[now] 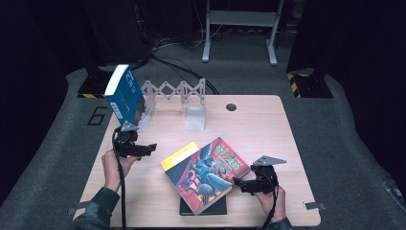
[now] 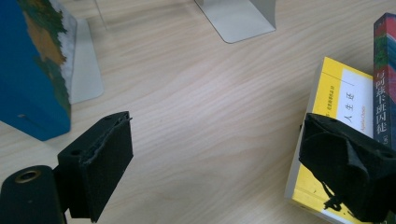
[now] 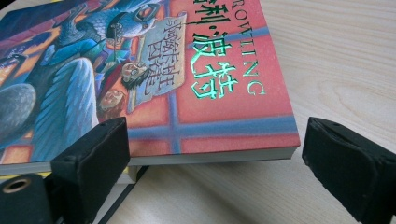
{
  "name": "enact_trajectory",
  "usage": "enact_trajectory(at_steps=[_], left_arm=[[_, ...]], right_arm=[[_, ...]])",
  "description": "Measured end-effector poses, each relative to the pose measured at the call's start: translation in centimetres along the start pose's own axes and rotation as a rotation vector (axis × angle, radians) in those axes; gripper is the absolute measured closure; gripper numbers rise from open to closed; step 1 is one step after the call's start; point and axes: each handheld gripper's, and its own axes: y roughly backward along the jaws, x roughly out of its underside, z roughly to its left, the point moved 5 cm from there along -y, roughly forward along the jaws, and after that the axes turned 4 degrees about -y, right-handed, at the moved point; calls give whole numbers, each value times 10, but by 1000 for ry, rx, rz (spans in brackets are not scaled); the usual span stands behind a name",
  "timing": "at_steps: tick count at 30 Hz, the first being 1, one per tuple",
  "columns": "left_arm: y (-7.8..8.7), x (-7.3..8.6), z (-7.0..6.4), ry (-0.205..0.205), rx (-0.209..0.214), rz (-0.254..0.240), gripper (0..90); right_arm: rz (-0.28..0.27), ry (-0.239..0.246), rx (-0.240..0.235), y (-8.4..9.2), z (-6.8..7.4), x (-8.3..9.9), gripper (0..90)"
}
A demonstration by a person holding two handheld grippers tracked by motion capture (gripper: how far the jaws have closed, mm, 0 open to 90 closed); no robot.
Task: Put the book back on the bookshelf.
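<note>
At the rear left of the wooden surface [image 1: 268,129], a blue book [image 1: 125,96] stands tilted against the left plate of the folding white bookend rack [image 1: 174,91]. Just in front of that book I hold my left tool [image 1: 143,149], its padded jaws wide apart with bare wood between them; in the left gripper view the blue book [image 2: 28,79] rises beyond the left pad and nothing is gripped. Right of that tool lies the stack of books: a yellow-covered book [image 1: 179,154] peeks out along the upper left edge, a red-and-blue illustrated book [image 1: 208,172] lies face up across it, and a dark book [image 1: 203,208] sits at the bottom nearest me. In the left gripper view the yellow-covered book [image 2: 336,93] lies flat just behind the right pad. At the illustrated book's right corner I hold my right tool [image 1: 239,183], jaws spread apart; in the right gripper view the illustrated book's [image 3: 196,74] near edge lies between the pads, neither pad pressing on it.
</note>
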Motion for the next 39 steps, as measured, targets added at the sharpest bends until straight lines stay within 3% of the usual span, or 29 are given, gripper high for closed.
enact_trajectory(at_steps=[15, 19, 22, 36, 39], left_arm=[[-20, 21, -15, -6, 27, 54, 71], [-27, 29, -19, 5, 46, 65, 72], [-30, 32, -23, 39, 64, 54, 71], [-32, 46, -36, 52, 129, 79, 16], [-31, 48, -36, 49, 119, 70, 13]], right_arm=[[35, 41, 12, -12, -7, -16, 82], [46, 56, 9, -15, -9, -20, 80], [54, 57, 12, -17, -9, -23, 80], [56, 69, 2, -27, -15, -34, 80], [59, 65, 0, -28, -15, -36, 80]])
